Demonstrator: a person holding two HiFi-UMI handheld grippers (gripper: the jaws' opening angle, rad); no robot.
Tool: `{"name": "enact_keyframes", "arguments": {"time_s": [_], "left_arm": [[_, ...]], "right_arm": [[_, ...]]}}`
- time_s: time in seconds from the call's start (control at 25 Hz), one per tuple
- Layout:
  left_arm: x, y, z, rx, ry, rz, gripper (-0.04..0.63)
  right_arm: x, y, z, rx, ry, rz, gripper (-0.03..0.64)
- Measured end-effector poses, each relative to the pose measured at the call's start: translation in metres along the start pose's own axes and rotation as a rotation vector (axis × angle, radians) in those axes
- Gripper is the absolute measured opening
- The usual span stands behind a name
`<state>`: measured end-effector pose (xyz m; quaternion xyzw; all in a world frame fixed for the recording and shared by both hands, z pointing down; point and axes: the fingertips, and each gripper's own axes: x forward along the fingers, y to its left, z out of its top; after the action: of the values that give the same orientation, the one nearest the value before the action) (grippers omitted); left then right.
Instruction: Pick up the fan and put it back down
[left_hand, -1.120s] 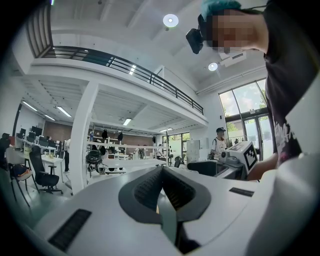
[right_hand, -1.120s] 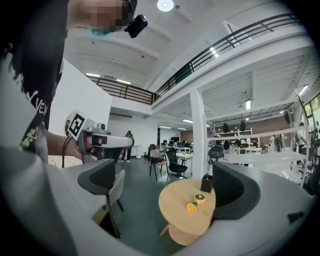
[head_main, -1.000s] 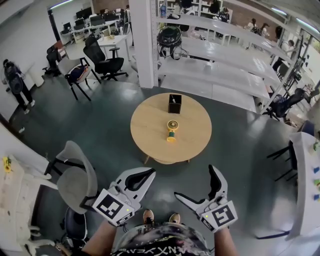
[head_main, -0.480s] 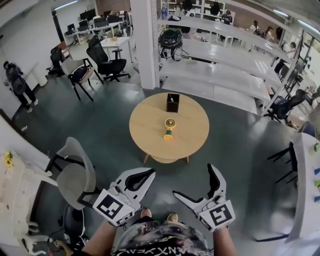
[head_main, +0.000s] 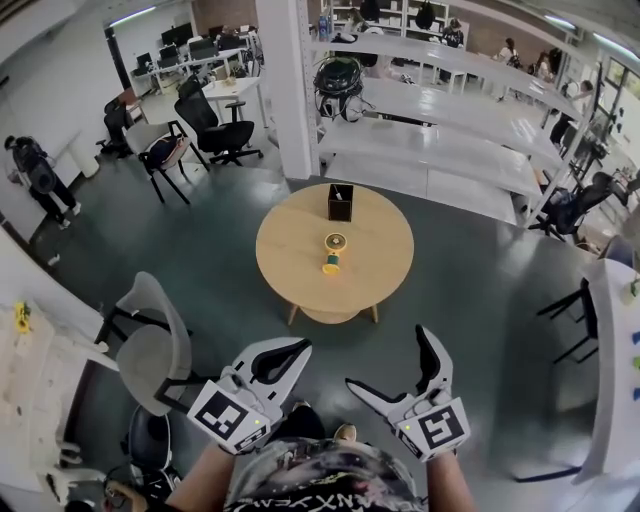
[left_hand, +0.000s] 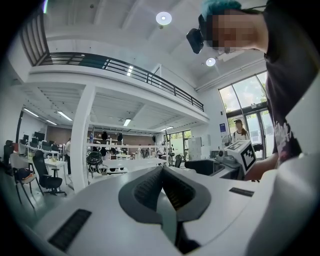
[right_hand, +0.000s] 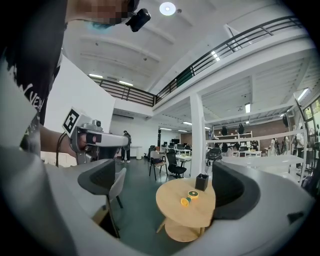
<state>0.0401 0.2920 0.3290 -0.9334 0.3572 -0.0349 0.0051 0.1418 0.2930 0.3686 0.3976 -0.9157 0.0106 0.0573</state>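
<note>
While both grippers hang low by the person's body at 6 o'clock in the head view, the small yellow fan (head_main: 332, 252) lies flat near the middle of the round wooden table (head_main: 285, 255). It is well apart from both grippers, up at 12 o'clock from them. Fan head points to 12 o'clock, handle end to 6. A black open box (head_main: 340, 202) stands on the table just beyond the fan at 12 o'clock, not touching it. Left gripper (head_main: 302, 346): fingers pressed together, nothing between them. Right gripper (head_main: 388, 357): fingers wide apart, empty. In the right gripper view the table and fan (right_hand: 186, 199) show far off in the gap between its pads (right_hand: 104, 177). A grey chair (head_main: 150, 345) stands on the floor at 9 o'clock of the left gripper.
</note>
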Motion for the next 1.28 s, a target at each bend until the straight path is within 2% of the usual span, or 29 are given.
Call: {"name": "enact_keyframes", "arguments": {"time_s": [0.24,0.52,1.28], "left_arm": [[0.008,-0.002,0.0,-0.005,-0.004,-0.007,0.017],[0.018,0.019,-0.012,-0.011,-0.005,-0.021,0.017],[0.077,0.15,-0.038,-0.067,0.018,-0.026,0.017]], "right_arm": [[0.0,-0.007,-0.004,-0.005,0.007,-0.005,0.585],[0.02,-0.016,-0.012,-0.007,0.028,-0.017,0.584],[0.152,-0.073,-0.028,0.011,0.095,-0.025,0.585]]}}
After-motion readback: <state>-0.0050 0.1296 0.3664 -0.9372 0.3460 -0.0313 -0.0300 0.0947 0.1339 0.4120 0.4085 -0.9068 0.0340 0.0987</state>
